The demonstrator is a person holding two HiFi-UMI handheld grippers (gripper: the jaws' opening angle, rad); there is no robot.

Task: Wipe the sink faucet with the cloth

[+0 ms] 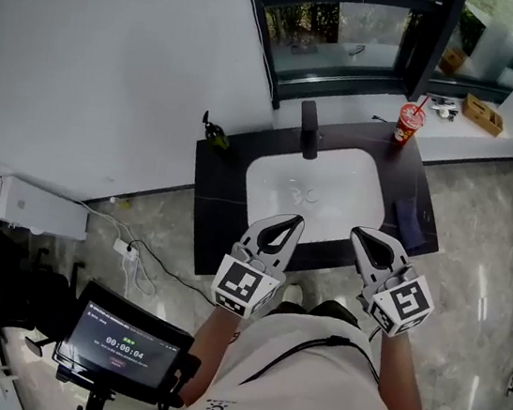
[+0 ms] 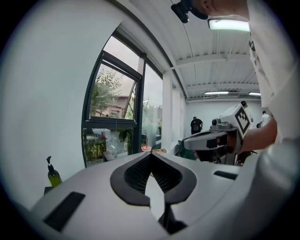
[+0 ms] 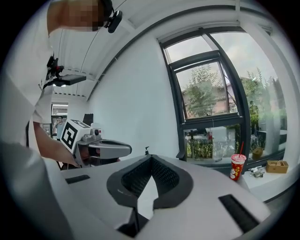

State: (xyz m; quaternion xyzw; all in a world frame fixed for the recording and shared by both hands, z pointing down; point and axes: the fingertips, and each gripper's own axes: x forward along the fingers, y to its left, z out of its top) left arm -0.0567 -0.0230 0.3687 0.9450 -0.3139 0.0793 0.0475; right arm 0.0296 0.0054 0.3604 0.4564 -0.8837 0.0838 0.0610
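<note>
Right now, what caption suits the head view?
Shut and empty, left gripper and right gripper face a white sink and black faucet; dark cloth lies on the counter.

A red paper cup with a straw [image 1: 407, 123] stands at the back right corner of a dark stone countertop [image 1: 219, 204]. A small green soap pump bottle [image 1: 214, 133] stands at the back left corner. Behind is a black-framed window [image 1: 358, 24]. At lower left is a dark screen showing a green timer [image 1: 123, 345].
</note>
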